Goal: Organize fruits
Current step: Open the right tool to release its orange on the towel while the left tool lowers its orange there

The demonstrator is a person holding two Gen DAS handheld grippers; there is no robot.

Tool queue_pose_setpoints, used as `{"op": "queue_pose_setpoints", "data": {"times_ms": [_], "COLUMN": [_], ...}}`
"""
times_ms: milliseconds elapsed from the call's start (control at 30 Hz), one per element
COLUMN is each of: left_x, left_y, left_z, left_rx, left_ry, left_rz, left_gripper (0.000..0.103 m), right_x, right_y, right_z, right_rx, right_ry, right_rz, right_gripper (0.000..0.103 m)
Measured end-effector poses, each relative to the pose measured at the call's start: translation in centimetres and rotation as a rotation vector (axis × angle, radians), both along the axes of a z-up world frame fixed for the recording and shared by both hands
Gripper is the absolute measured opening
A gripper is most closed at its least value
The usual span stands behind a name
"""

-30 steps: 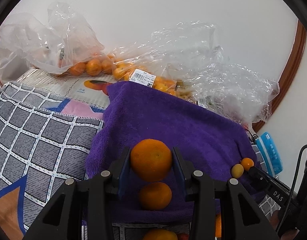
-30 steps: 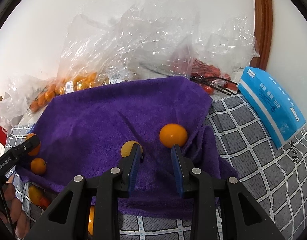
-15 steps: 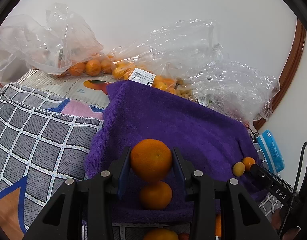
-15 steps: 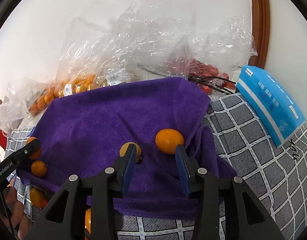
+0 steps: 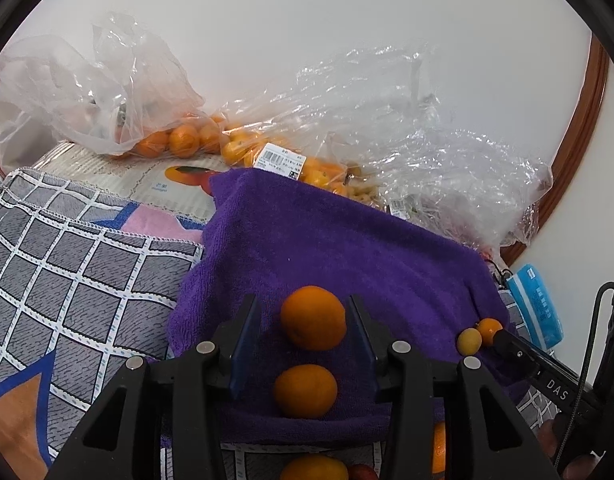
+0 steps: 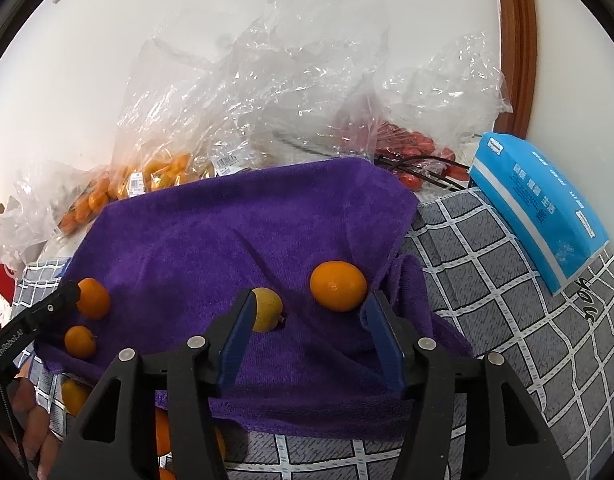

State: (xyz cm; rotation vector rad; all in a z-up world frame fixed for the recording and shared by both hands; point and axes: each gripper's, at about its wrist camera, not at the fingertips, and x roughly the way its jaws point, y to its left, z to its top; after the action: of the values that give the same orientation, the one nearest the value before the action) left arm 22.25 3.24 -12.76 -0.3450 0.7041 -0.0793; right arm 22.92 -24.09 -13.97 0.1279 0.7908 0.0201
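Fingers (image 5: 243, 332) of the left gripper (image 5: 303, 328) are seen parting at the lower centre of the left wrist view, with a large orange (image 5: 313, 317) lying between them on the purple towel (image 5: 327, 248); a clear gap is visible on its left side, while contact at the right pad cannot be told. A second orange (image 5: 306, 391) is seen just below it, near the towel's front edge. In the right wrist view, the right gripper (image 6: 307, 320) is shown with its jaws widening, nothing gripped between them. A small orange fruit (image 6: 338, 286) lies just above the right finger tip, and a yellowish fruit (image 6: 267, 309) is partly hidden behind the left finger. Clear plastic bags of oranges (image 5: 179, 140) are piled at the upper left of the left view. A blue packet (image 6: 539, 216) rests on the checked cloth (image 6: 499, 304) at the right.
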Motion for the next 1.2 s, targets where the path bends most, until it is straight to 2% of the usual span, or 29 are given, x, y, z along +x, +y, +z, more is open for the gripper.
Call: {"op": "queue_pose_setpoints", "data": {"times_ms": [267, 700, 833, 1200], "left_x": [-0.2, -0.7, -0.7, -0.9], "left_y": [0.5, 0.7, 0.6, 0.5], "left_z": [0.3, 0.6, 0.7, 0.9], "left_rx": [-0.013, -0.02, -0.012, 0.007], "left_ry": [-0.011, -0.029, -0.033, -0.049], "left_rz": [0.033, 0.052, 0.055, 0.075], "left_gripper": [0.042, 0.042, 0.042, 0.042], "right_x": [-0.1, -0.3, -0.6, -1.3], "right_y": [-0.1, -0.1, 0.0, 0.5], "right_z": [0.2, 0.6, 0.9, 1.5], "right_rx": [0.013, 0.012, -0.002, -0.029], "right_ry": [-0.014, -0.034, -0.061, -0.12], "right_rz": [0.0, -0.003, 0.0, 0.004], "right_gripper": [0.057, 0.064, 0.071, 0.071]}}
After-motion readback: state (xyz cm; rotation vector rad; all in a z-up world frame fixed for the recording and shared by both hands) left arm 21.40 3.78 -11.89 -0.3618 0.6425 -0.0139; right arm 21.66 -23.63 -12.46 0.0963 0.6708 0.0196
